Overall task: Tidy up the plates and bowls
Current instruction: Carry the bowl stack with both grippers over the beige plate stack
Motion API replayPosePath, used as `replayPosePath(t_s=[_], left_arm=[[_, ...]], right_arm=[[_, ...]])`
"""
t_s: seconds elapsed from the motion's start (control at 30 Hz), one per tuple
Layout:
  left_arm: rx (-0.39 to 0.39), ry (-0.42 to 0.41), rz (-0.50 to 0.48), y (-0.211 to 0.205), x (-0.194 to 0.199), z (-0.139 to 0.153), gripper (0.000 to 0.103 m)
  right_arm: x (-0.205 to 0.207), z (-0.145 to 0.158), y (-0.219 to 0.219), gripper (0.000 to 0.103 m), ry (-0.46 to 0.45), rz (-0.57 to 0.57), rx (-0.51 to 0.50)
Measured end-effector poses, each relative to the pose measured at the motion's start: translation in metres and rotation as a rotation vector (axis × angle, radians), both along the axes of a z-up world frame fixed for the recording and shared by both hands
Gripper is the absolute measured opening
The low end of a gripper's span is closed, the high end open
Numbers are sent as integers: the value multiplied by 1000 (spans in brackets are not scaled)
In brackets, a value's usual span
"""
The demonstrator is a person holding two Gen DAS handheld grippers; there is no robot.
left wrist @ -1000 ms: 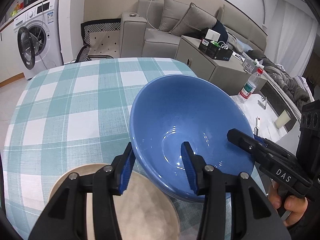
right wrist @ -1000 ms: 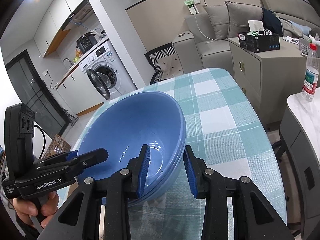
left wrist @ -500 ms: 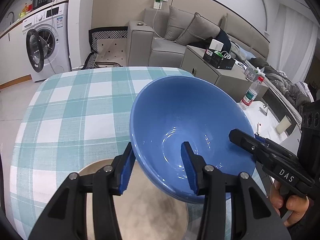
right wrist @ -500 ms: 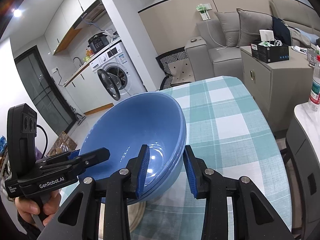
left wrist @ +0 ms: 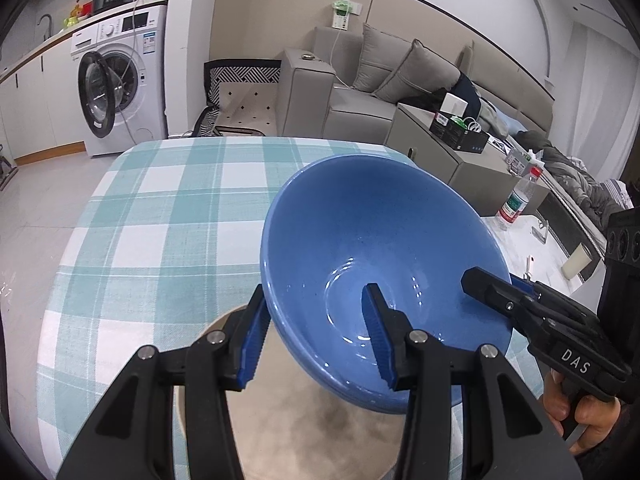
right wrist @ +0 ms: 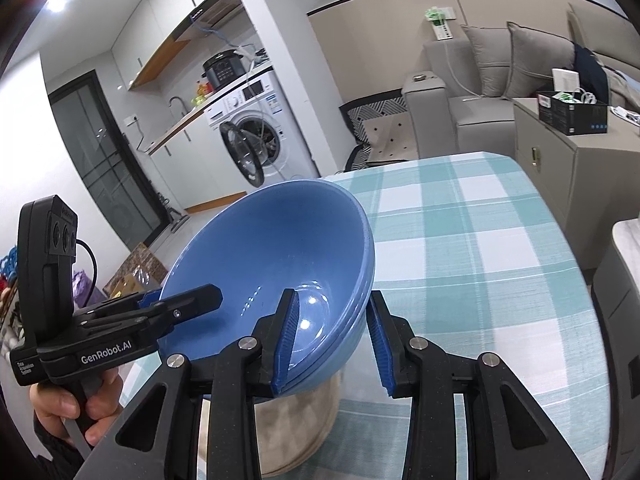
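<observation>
Left gripper (left wrist: 316,332) clamps the near-left rim of the blue bowl stack (left wrist: 372,248), one finger outside, one inside. The stack hangs tilted directly above the beige plate (left wrist: 280,420) on the checked worktop (left wrist: 160,208). Right gripper (right wrist: 334,340) clamps the opposite rim the same way, so both hands sit equally near and the likely move is straight down.

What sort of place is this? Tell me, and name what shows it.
Most likely a small open-plan home. A washing machine stands under a kitchen counter, a grey sofa with cushions lines the wall, and a table in a checked cloth sits between them, where both grippers hold blue bowls.
</observation>
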State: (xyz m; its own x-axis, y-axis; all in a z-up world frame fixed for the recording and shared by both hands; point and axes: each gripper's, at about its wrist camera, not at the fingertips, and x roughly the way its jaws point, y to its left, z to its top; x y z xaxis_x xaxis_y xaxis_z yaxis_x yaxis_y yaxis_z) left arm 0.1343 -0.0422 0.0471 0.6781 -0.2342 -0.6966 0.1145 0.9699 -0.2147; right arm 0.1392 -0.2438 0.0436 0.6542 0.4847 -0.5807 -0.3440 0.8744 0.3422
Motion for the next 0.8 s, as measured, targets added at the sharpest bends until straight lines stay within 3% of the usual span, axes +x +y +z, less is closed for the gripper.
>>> replayPosePath(t_s=[0.8], left_arm=[[-14, 24, 73, 48, -33, -19, 45]], right_arm=[[-14, -13, 52, 35, 19, 120, -34]])
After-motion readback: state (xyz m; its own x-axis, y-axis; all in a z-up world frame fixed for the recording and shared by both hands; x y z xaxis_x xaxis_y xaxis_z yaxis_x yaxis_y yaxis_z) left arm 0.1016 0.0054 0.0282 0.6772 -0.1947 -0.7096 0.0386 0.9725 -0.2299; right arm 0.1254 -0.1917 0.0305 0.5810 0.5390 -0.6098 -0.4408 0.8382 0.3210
